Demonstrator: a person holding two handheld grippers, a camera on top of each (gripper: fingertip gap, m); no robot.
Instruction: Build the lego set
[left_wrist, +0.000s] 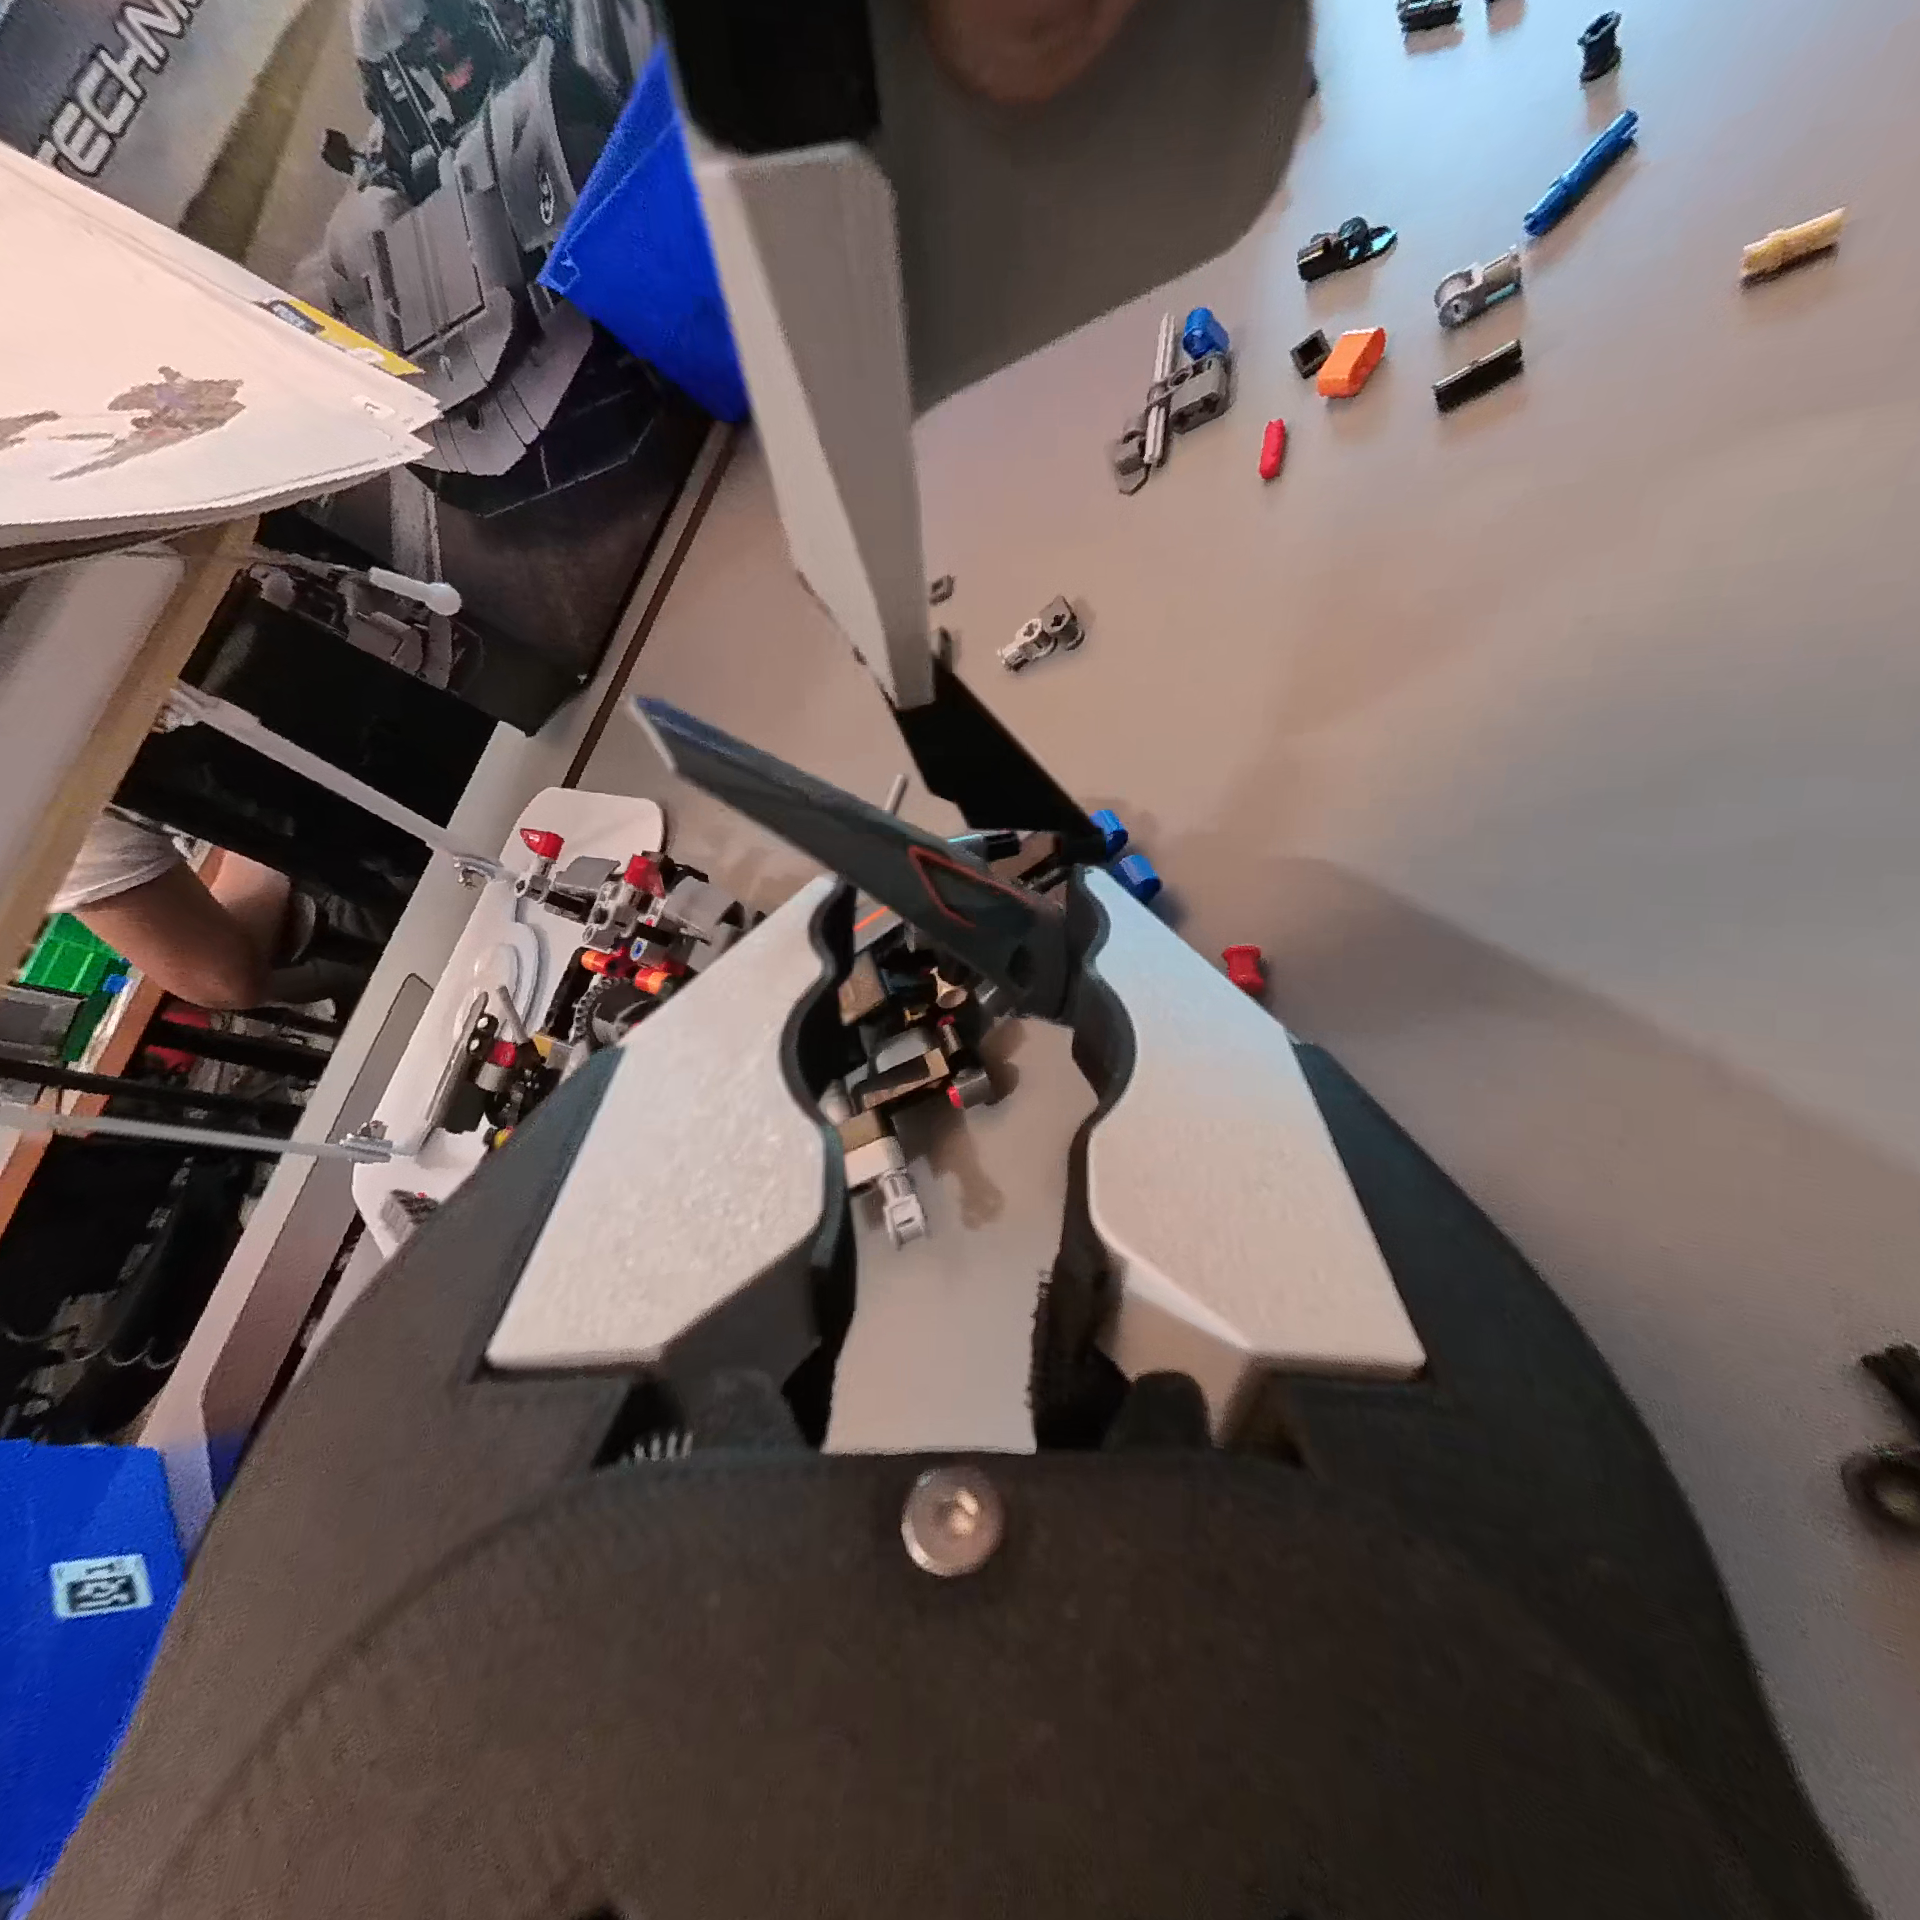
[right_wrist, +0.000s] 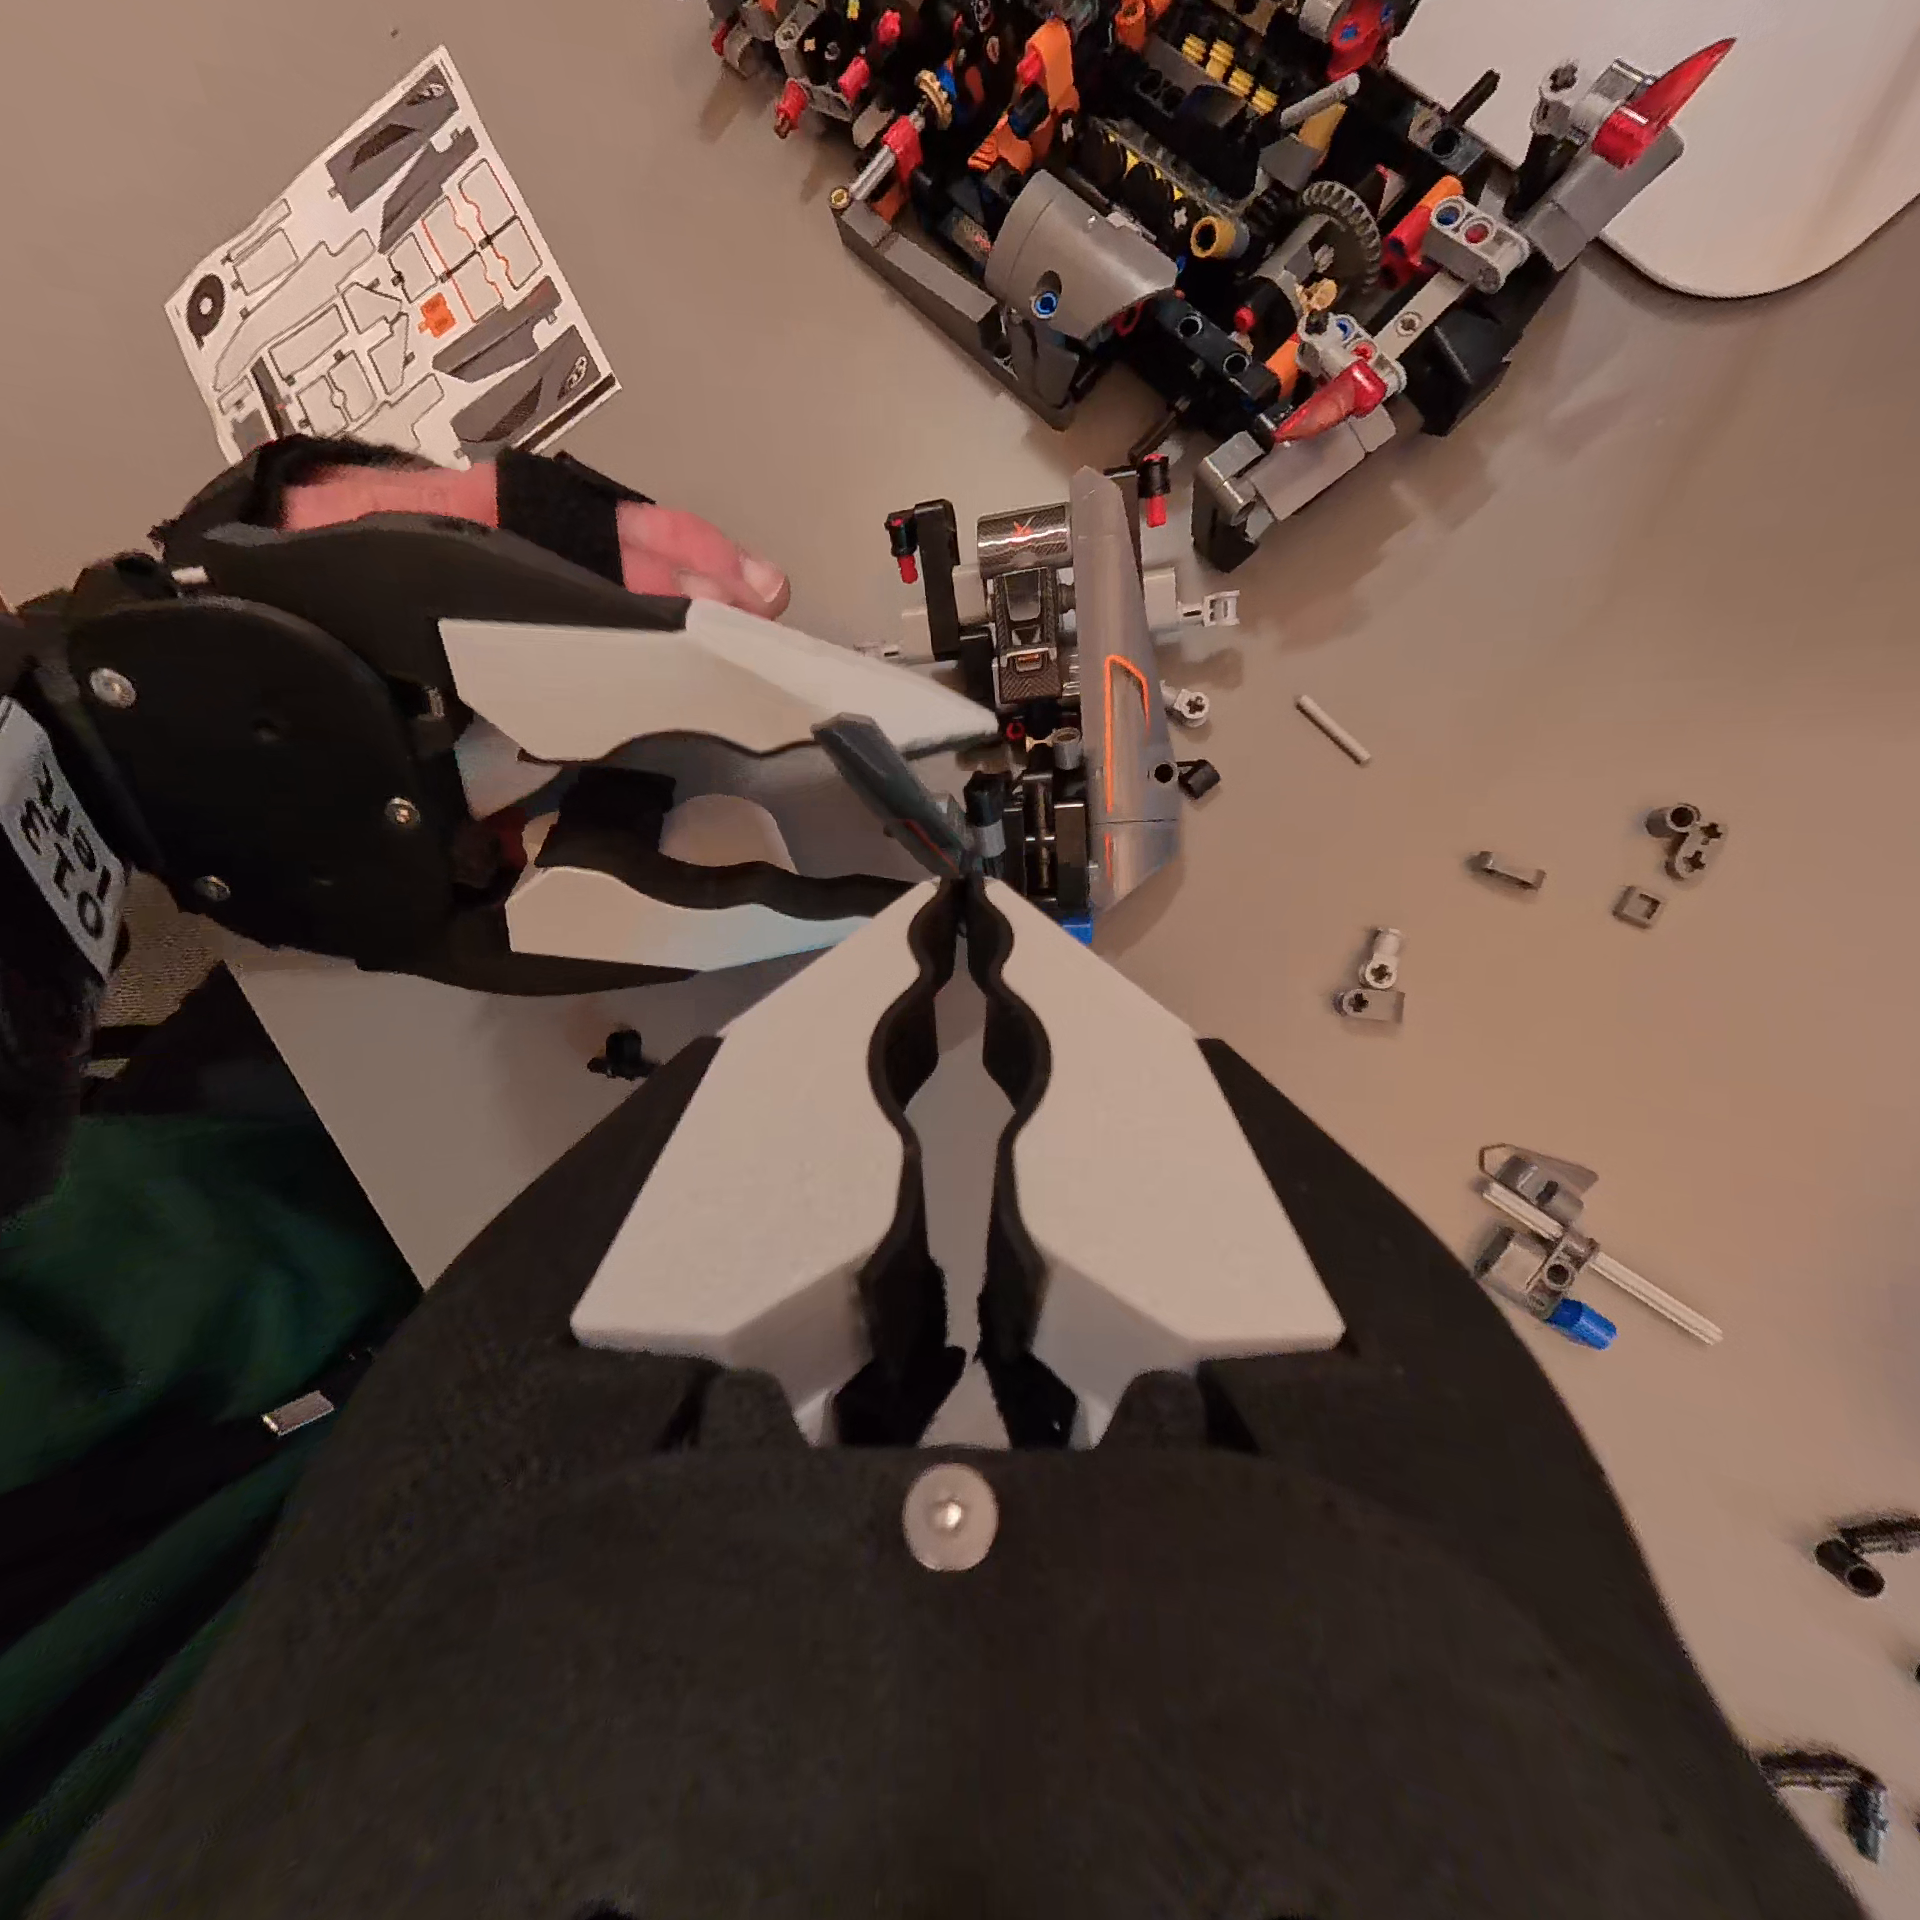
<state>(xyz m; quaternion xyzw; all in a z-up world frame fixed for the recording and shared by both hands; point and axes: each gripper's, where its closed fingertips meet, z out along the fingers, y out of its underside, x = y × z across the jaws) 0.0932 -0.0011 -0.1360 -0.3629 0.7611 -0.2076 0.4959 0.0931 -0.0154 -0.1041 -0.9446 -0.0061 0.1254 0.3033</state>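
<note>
Between the fingers of our left gripper (left_wrist: 951, 940) sits a small lego sub-assembly (left_wrist: 914, 1049), a cluster of black and grey pieces with a dark blade-shaped panel (left_wrist: 831, 821) jutting up and away from it; the jaws stand apart around it, and we cannot tell whether the pads actually press on it. Our right gripper (right_wrist: 961, 894) has its jaws drawn nearly together, the tips pinching the lower end of that same dark panel (right_wrist: 894, 784), just beside the left gripper (right_wrist: 904, 810) as the right wrist view shows it. The sub-assembly (right_wrist: 1081, 707) there shows a long grey wing panel with an orange line. On the grey table (right_wrist: 1558, 623) to the right lie loose pieces: a thin grey axle (right_wrist: 1332, 729), small grey connectors (right_wrist: 1374, 977) and a grey piece with a blue pin (right_wrist: 1558, 1262). Farther off rests the large lego model (right_wrist: 1195, 197), dense with black, red and orange parts, and to its left a sticker sheet (right_wrist: 390, 281). In the left wrist view, an orange piece (left_wrist: 1351, 362) and a blue pin (left_wrist: 1581, 171) lie well apart.
</note>
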